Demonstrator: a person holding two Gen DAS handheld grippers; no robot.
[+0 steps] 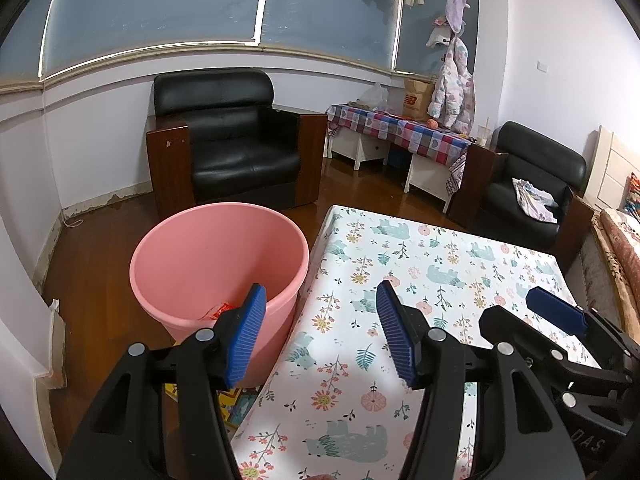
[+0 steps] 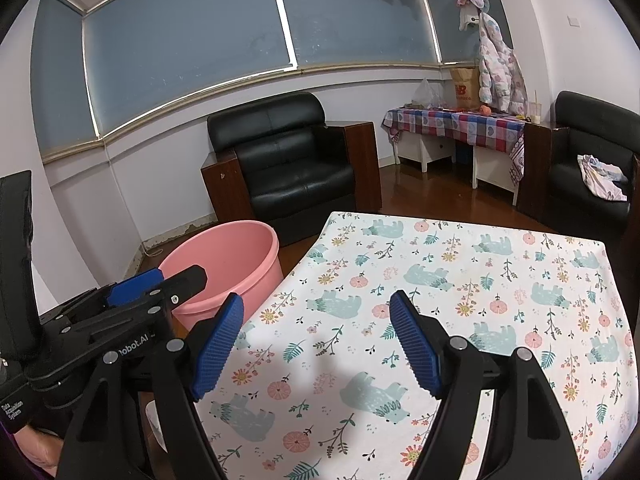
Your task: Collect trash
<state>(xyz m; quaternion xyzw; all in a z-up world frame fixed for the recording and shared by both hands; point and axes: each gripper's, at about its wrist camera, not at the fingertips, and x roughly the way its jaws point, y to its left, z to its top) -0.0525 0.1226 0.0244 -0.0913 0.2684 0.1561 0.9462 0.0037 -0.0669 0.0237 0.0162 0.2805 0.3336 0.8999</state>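
- Left wrist view: left gripper [image 1: 320, 332], blue pads spread wide, nothing between them; it hangs over the near left edge of the table [image 1: 440, 264] (floral cloth with bear print).
- Pink bucket [image 1: 192, 248] on the wood floor, just beside the table's left edge; a red-and-white wrapper [image 1: 219, 311] lies inside at the bottom, partly hidden behind the left pad.
- Right gripper [image 1: 560, 312] enters from the right, over the table; only one blue pad shows here.
- Black armchair [image 1: 232, 140] behind the bucket, against the wall.
- Right wrist view: right gripper [image 2: 316, 340], pads set well apart and empty, above the table [image 2: 480, 280].
- Left gripper [image 2: 160, 284] at lower left, reaching toward the pink bucket [image 2: 240, 248]; its spread cannot be told from this side.
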